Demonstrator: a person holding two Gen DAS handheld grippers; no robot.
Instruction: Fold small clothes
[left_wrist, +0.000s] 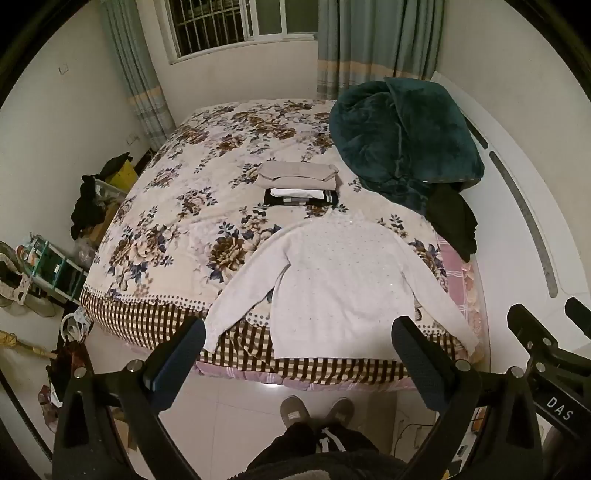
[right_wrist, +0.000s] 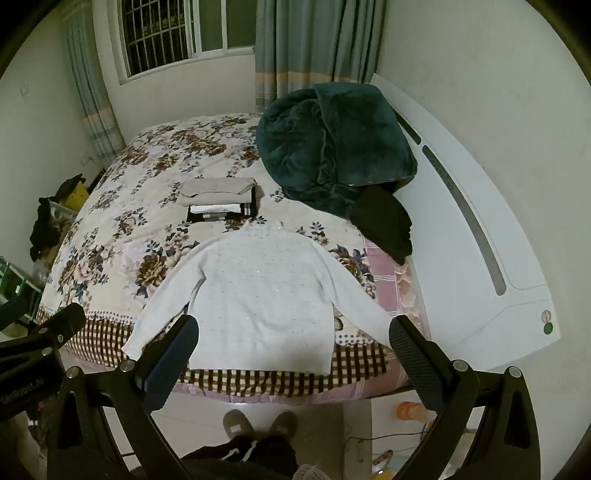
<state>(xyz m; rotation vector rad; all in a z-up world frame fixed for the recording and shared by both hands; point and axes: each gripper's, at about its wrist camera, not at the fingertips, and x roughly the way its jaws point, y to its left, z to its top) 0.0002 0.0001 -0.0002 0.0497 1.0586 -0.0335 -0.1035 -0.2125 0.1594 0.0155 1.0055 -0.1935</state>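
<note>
1. Overhead, we see a bed (left_wrist: 192, 155) under a floral cover fill the room, with a teal blanket (left_wrist: 402, 140) heaped by its headboard.
2. We find the white sweater (left_wrist: 332, 273) spread flat at the bed's near edge, sleeves out to both sides.
3. We note a stack of folded clothes (left_wrist: 299, 182) just beyond its collar and a dark garment (left_wrist: 452, 221) near the blanket.
4. We hold the left gripper (left_wrist: 297, 334) and right gripper (right_wrist: 293, 332) above the hem, both with jaws wide apart, gripping nothing.
</note>
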